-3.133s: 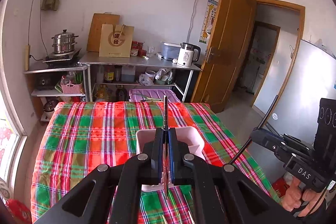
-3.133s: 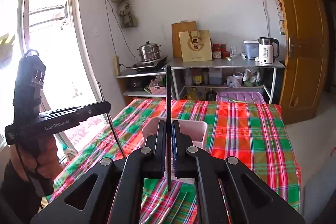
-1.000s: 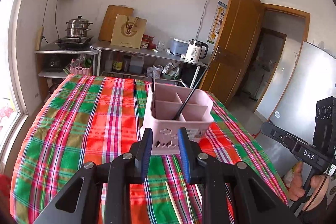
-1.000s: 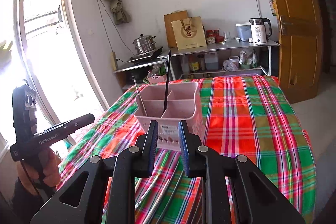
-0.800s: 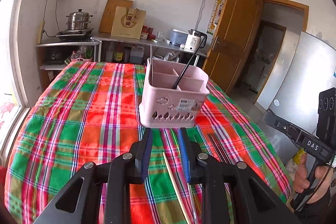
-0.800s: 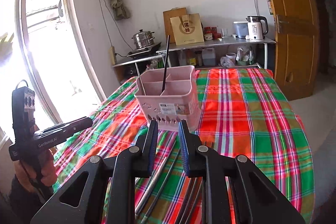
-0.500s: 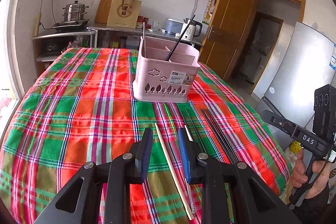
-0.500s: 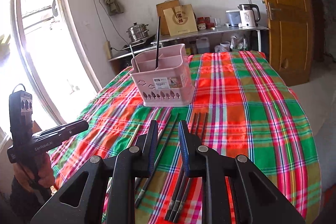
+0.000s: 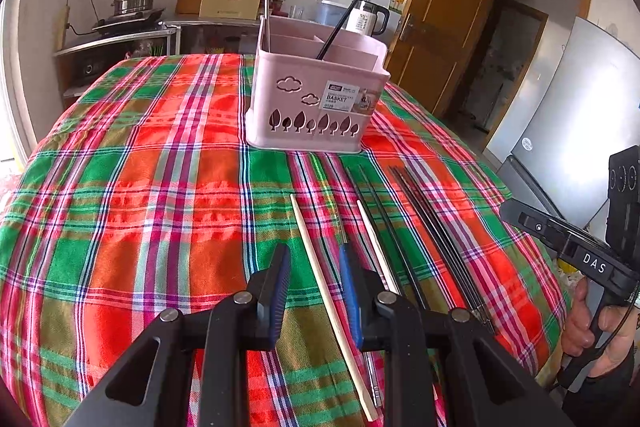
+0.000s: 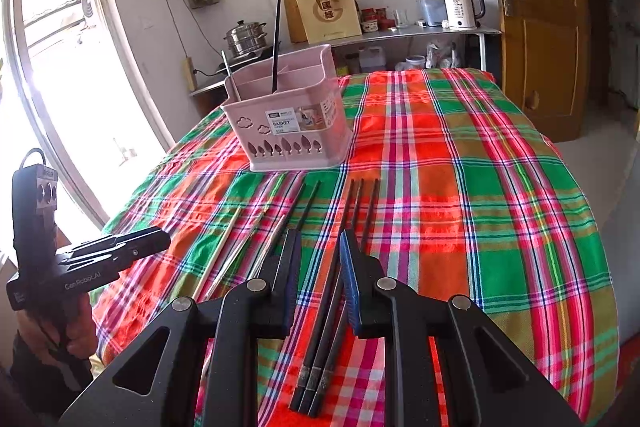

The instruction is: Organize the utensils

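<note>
The left gripper is at the bottom centre of its own view, with its jaws apart and nothing held between them. A light wooden chopstick lies on the desk and runs through the gap between the two fingers. Just to the right of it lies a second light chopstick. Further right there is a pair of black chopsticks, and then a tight bundle of black chopsticks.

The right gripper is also at the bottom centre of its view, with its jaws open and empty. The bundle of black chopsticks passes below the gap between the fingers, with the thick ends towards the bottom of the frame.

All these utensils lie on the plaid cloth that covers the desk. Above them, in the upper middle of both views, stands the pink basket with inner compartments. One black chopstick leans inside it, and one metal-coloured chopstick stands at its left side.

At the right edge of the left view, the right gripper is seen from the side in a hand. Behind the desk there are a shelf with a kettle, and a wooden door.
</note>
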Demonstrator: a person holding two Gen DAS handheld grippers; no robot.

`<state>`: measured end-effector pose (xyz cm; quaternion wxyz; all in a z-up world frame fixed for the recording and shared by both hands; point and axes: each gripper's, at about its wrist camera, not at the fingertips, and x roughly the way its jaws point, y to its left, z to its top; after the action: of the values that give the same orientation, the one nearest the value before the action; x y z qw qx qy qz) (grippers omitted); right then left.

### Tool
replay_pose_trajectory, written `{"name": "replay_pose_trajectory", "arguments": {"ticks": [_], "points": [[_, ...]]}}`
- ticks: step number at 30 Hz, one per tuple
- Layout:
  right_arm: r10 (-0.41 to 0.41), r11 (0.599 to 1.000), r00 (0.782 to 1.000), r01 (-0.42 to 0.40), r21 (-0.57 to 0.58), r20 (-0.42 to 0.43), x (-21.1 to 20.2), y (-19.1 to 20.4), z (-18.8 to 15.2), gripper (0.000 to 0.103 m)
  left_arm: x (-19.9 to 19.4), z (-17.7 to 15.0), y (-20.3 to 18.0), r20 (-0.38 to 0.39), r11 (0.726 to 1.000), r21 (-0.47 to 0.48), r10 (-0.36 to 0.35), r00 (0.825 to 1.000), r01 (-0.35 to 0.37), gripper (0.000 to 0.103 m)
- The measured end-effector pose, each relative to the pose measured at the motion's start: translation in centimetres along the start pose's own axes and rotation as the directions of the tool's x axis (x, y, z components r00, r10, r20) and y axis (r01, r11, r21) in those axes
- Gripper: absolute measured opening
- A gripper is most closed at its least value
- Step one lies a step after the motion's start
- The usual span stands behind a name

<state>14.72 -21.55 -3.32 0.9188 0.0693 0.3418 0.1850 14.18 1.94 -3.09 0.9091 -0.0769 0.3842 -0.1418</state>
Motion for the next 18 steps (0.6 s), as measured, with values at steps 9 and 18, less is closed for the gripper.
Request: {"name": "replay_pose_trajectory", "arguments": {"ticks": [9,18], "points": [[-0.020,1.000,0.998,0.019,-0.006,-0.067,3.1,-0.5,-0.1,0.019,4.7,0.8,0.3,-0.114,0.999,0.007,0.038,0.993,-0.037,0.025],[-0.054,0.998,0.991,0.050,-0.032,-0.125,6.4,-0.8,1.0,0.013,7.7,2.2,0.5,-0.164,0.998,0.004,0.063,0.984,-0.063,0.025]]}}
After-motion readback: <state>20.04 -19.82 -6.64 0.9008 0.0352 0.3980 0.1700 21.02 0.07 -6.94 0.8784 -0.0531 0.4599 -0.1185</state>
